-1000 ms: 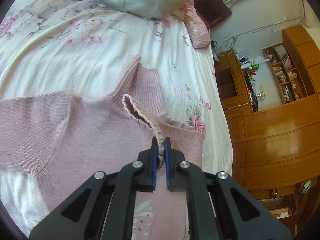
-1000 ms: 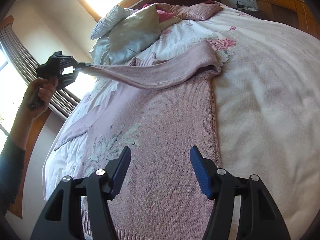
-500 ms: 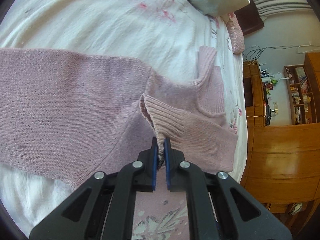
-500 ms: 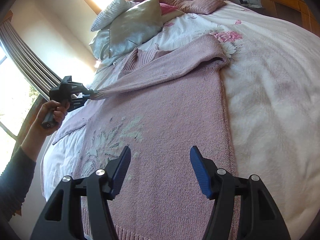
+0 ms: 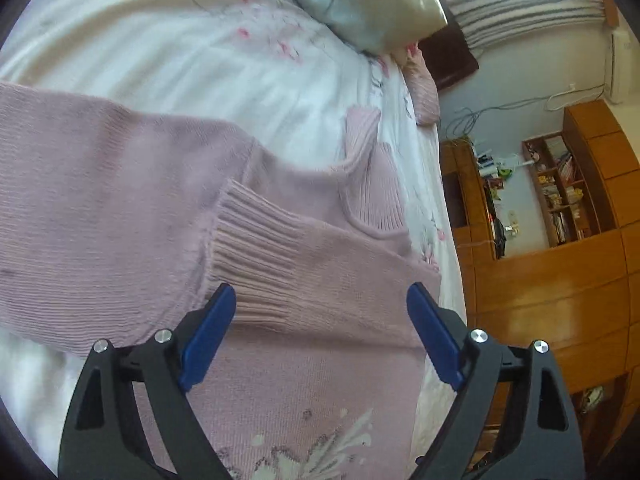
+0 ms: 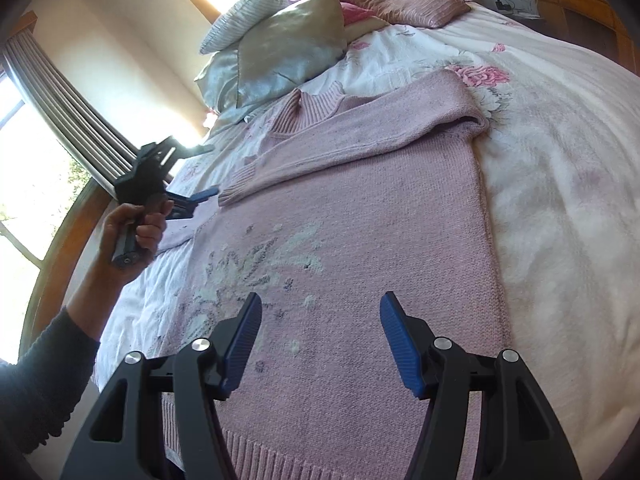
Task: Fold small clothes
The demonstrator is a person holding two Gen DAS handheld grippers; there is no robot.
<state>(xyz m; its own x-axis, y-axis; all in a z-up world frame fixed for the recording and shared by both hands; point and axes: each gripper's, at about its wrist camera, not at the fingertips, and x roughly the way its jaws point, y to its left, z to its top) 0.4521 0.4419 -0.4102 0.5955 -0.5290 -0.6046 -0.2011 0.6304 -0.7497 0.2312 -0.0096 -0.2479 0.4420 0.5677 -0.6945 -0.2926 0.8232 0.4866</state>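
The bed fills both views, spread with a white floral cover, and the pink sweater lies flat across it, front side up, a pale flower motif on the chest and the ribbed hem nearest the right wrist camera. Up by the headboard sit the pillows, a silvery one leaning on a striped one, with a pink cushion behind. Past the bed edge in the left wrist view stands a wooden wall unit with open shelves (books and small clutter, too small to read). One sleeve is folded across the sweater's chest, running from the far shoulder to just below the collar, and its ribbed cuff rests on the body of the garment. The left gripper hovers right over that cuff, jaws spread wide, nothing between them. In the right wrist view a hand in a dark sleeve holds that gripper beside the cuff's end. The right gripper hangs above the sweater's lower half, jaws likewise parted and empty.
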